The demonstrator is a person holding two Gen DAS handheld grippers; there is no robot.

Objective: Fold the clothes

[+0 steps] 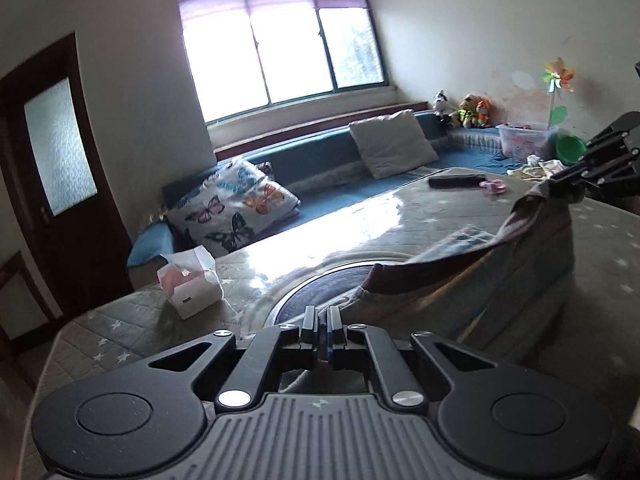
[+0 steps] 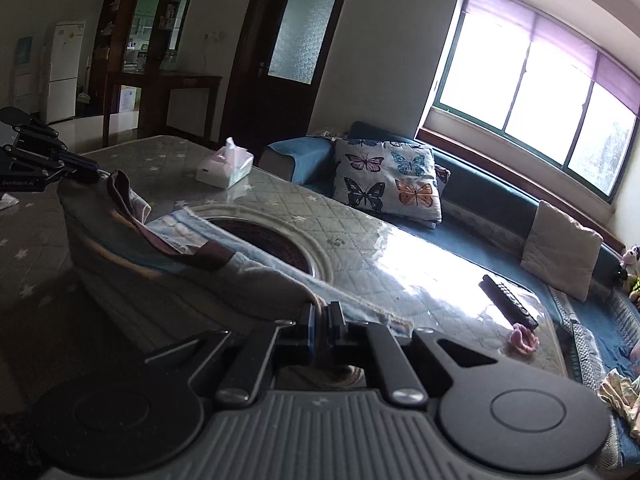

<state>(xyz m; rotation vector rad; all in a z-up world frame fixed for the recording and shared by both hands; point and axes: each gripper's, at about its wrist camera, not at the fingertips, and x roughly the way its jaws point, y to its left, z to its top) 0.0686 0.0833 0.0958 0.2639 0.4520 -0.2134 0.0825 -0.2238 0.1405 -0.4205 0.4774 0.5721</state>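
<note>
A pale blue-grey garment with a dark maroon neckband (image 1: 500, 280) hangs stretched between my two grippers above the quilted table (image 1: 360, 216). My left gripper (image 1: 321, 314) is shut on one top corner of it. My right gripper (image 2: 324, 312) is shut on the other corner. In the left wrist view the right gripper (image 1: 560, 184) shows at the far right, pinching the cloth. In the right wrist view the left gripper (image 2: 86, 174) shows at the far left, pinching the garment (image 2: 180, 264). The garment's lower part drapes onto the table.
A tissue box (image 1: 190, 284) stands near the table's left edge. A black remote (image 2: 508, 300) and a pink item (image 2: 524, 338) lie at the far end. A round dark inset (image 1: 320, 284) sits mid-table. A blue sofa with cushions (image 1: 232, 208) runs behind.
</note>
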